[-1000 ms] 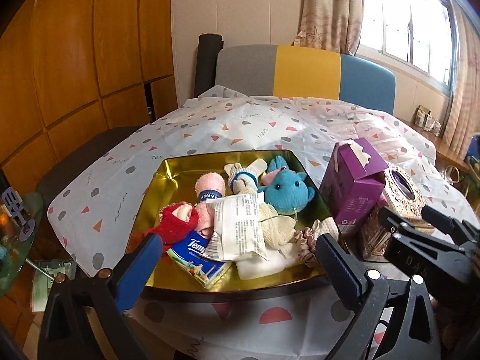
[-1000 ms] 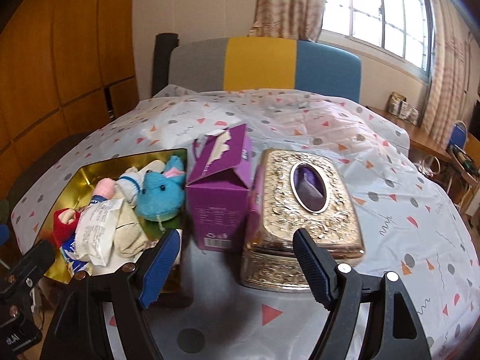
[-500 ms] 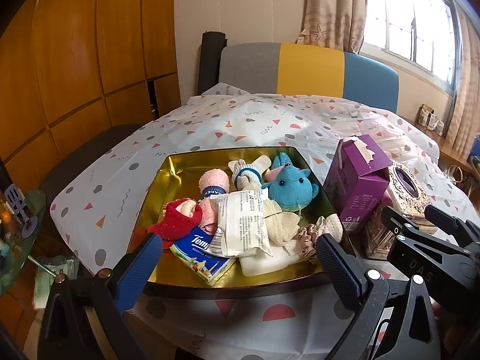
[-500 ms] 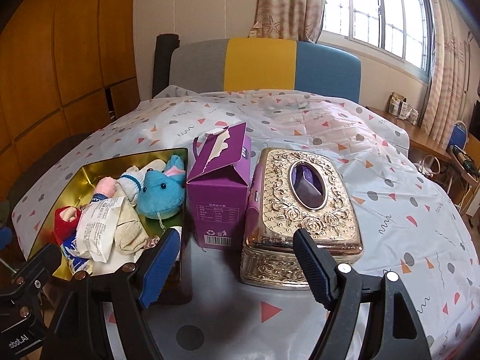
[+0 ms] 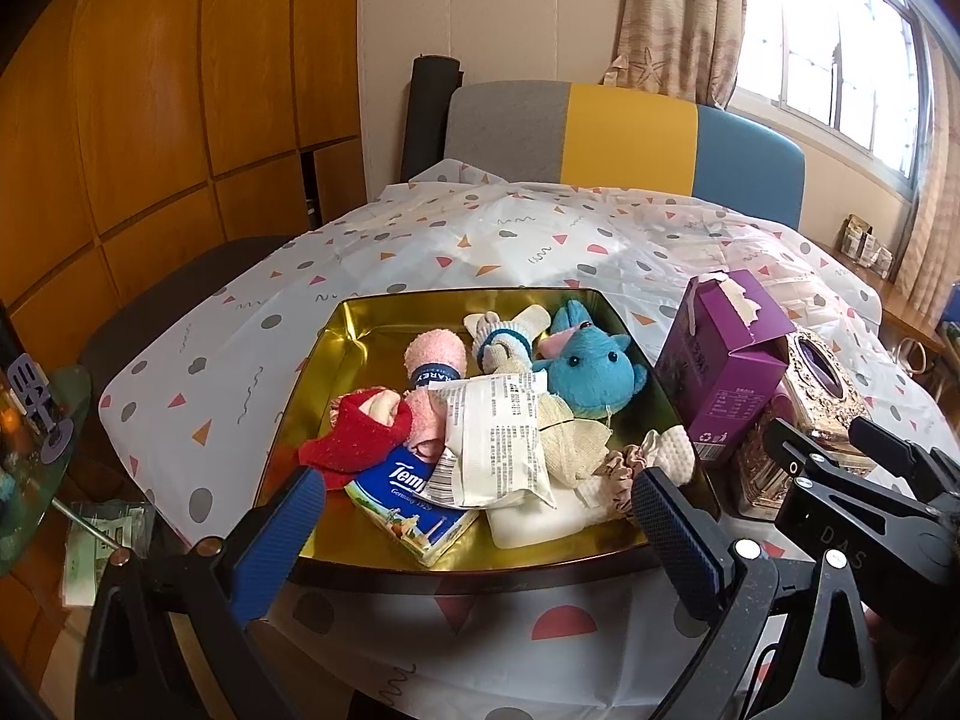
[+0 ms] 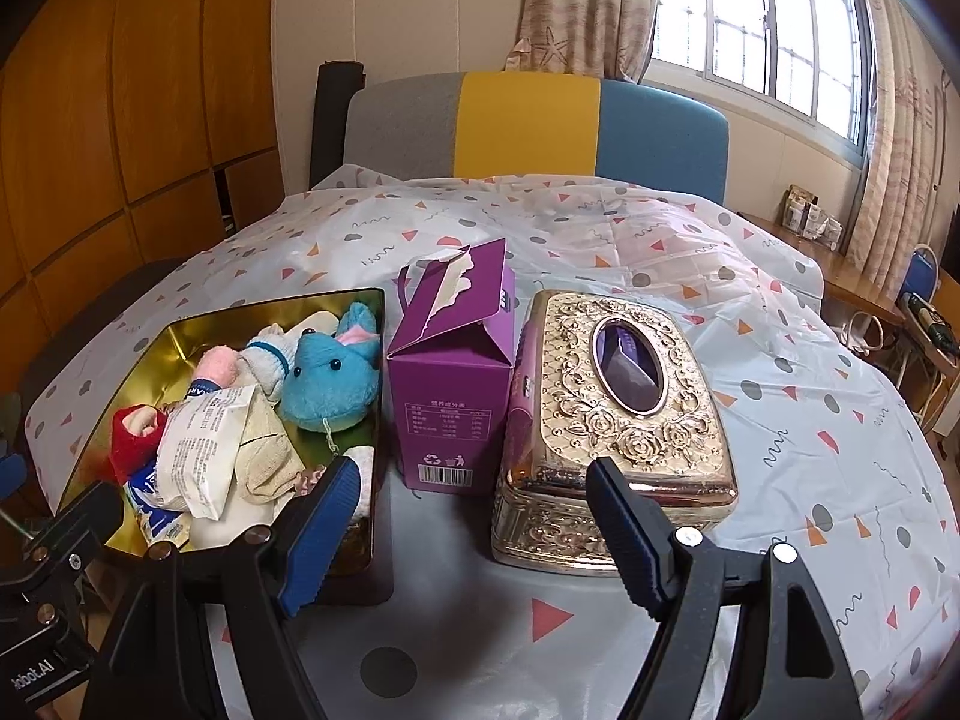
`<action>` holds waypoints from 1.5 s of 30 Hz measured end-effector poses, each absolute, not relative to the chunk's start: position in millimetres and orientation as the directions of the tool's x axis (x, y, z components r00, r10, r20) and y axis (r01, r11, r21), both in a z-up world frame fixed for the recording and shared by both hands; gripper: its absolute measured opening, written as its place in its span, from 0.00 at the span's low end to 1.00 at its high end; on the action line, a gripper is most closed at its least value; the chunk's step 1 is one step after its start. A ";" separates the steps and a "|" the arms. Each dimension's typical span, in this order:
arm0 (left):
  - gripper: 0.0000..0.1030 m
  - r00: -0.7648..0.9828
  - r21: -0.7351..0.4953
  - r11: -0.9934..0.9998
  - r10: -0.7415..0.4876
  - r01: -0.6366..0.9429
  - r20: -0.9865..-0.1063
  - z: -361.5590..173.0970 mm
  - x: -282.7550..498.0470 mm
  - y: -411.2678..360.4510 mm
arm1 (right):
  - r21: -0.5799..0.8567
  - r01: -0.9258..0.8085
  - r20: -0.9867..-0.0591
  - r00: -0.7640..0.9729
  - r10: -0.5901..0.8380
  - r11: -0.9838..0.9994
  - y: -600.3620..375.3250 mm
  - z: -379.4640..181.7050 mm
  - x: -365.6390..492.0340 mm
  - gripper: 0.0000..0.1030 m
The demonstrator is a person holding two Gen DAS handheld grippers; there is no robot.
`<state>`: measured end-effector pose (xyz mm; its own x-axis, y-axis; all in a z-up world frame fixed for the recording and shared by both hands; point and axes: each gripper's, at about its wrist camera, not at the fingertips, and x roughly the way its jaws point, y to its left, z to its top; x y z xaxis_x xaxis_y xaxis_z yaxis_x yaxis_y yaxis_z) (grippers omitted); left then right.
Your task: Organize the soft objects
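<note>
Both your grippers, left [image 5: 474, 510] and right [image 6: 465, 501], gape empty. Pinch the light, squashy blue plush toy [image 5: 594, 369] (in the gold metal tray [image 5: 360, 339]) across its plump body.

Wood-panelled wall [image 5: 150, 120] at nine o'clock. Cream wall [image 6: 390, 12] at twelve, with grey, yellow and blue headboard [image 6: 528, 126] beneath. Barred window [image 6: 768, 30] and patterned curtains [image 6: 588, 6] at two o'clock, letting in bright daylight. Wooden side shelf [image 6: 852, 282] at three.
</note>
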<state>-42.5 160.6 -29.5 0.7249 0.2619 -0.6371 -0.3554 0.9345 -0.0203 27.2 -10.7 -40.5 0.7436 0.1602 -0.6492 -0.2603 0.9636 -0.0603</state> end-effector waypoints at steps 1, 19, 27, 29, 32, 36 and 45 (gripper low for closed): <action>1.00 0.724 -0.021 0.934 0.262 -0.356 -0.638 -29.7 -42.7 161.1 | -0.060 -0.262 -0.649 0.743 0.161 0.963 -10.3 -40.5 27.2 0.77; 1.00 0.720 -0.026 0.932 0.261 -0.362 -0.643 -30.8 -43.4 163.7 | -0.062 -0.273 -0.660 0.733 0.166 0.960 -5.3 -43.2 28.2 0.77; 1.00 0.720 -0.026 0.932 0.261 -0.362 -0.643 -30.7 -43.6 164.7 | -0.061 -0.273 -0.661 0.732 0.166 0.960 -5.0 -42.9 28.0 0.77; 1.00 0.720 -0.026 0.932 0.262 -0.363 -0.642 -30.6 -43.8 164.6 | -0.061 -0.274 -0.660 0.732 0.166 0.960 -5.0 -42.8 28.1 0.77; 1.00 0.720 -0.027 0.931 0.262 -0.363 -0.643 -30.6 -43.7 164.9 | -0.060 -0.274 -0.662 0.731 0.167 0.960 -5.4 -42.8 28.4 0.77; 1.00 0.719 -0.030 0.930 0.262 -0.366 -0.644 -30.0 -44.2 165.2 | -0.062 -0.276 -0.662 0.731 0.168 0.959 -5.0 -42.8 28.2 0.77; 1.00 0.746 -0.031 0.938 0.254 -0.345 -0.615 -27.4 -46.7 163.1 | -0.070 -0.280 -0.665 0.729 0.164 0.958 -4.2 -43.8 27.4 0.77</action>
